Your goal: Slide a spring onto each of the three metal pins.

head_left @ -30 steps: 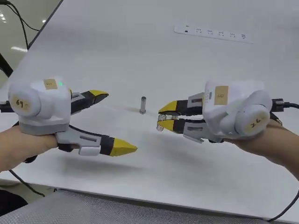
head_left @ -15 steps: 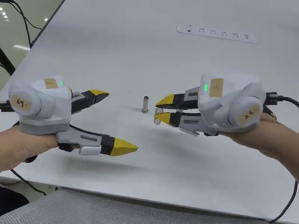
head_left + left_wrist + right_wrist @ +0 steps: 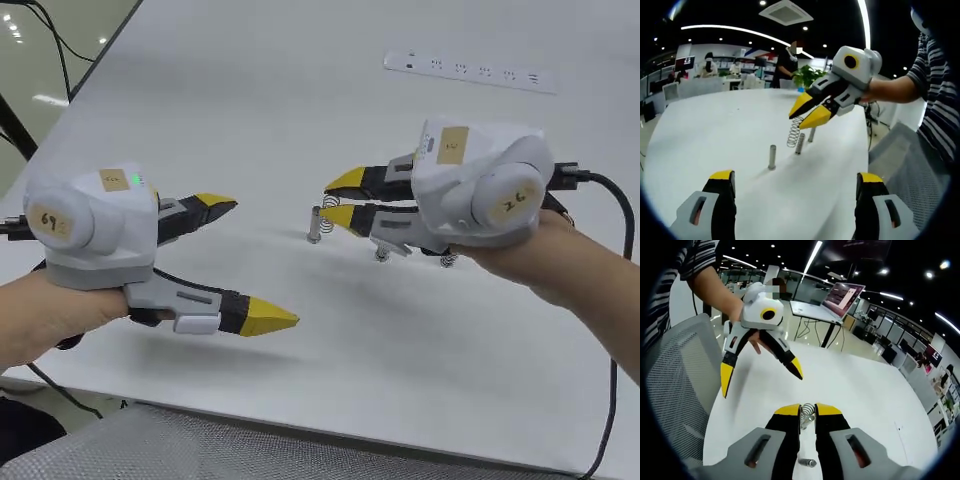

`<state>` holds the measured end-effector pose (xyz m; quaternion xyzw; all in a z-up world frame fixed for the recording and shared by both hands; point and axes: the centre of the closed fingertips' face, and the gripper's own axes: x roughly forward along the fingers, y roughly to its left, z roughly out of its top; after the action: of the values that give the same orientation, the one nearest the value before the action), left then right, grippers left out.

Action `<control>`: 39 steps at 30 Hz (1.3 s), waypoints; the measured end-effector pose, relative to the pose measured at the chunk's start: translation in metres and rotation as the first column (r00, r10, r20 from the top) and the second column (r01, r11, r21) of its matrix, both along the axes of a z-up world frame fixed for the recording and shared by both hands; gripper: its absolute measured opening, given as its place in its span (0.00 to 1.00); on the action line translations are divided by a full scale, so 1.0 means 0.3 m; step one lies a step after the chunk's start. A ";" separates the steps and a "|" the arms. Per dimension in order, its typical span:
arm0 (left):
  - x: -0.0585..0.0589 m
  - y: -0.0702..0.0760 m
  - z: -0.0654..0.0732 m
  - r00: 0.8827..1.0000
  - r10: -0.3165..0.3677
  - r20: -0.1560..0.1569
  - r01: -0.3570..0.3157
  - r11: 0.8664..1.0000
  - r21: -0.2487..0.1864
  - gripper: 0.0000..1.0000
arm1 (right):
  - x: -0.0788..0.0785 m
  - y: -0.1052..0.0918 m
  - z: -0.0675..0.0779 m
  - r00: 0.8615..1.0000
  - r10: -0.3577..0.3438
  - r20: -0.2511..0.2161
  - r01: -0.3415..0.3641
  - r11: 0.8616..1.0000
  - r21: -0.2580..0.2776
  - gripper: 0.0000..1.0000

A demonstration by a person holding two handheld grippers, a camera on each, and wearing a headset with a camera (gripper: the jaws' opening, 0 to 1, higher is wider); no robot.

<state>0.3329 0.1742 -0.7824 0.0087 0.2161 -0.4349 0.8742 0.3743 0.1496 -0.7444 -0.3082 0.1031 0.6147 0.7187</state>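
Thin wire coil spring (image 3: 794,133) pinched by one end between the yellow tips of the right gripper (image 3: 799,120), jaws pressed nearly together on it; long axis close to upright but slanted, free lower end pointing down toward the pins. At the near left the left gripper (image 3: 258,262), well apart from the pins, jaws spread wide, black with yellow tips on a rounded white body. Spring held in the air above the white tabletop (image 3: 300,90), lower end seen in the left gripper view between the left pin (image 3: 772,156) and the middle pin (image 3: 800,143), contact with either impossible to tell. Three short smooth grey metal cylinders, all upright, in a row running left to right, the right pin (image 3: 812,134) just under the right gripper. Smooth matt table surface, broad open room on the far side up to a white power strip (image 3: 470,72); near table edge close below both grippers, grey mesh chair back (image 3: 130,440) beyond it; black cable (image 3: 590,180) trailing off the right gripper's rear
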 end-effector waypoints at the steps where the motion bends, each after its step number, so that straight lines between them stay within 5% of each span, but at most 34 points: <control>1: 0.000 0.000 0.000 1.000 0.000 0.000 0.000 1.000 0.000 0.98 | 0.004 0.001 0.001 1.000 -0.002 0.000 0.002 1.000 0.001 0.07; 14: 0.003 0.009 0.004 1.000 0.004 0.001 -0.004 1.000 -0.002 0.98 | 0.099 0.020 0.015 0.990 -0.110 -0.084 0.116 0.991 0.073 0.07; 39: 0.006 0.018 -0.001 1.000 0.007 -0.002 -0.007 1.000 -0.003 0.98 | 0.096 0.050 -0.061 0.987 -0.102 -0.120 0.106 0.994 0.029 0.07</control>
<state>0.3348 0.1796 -0.7827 0.0062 0.2163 -0.4323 0.8754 0.4031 0.1645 -0.7626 -0.2525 0.1507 0.5952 0.7478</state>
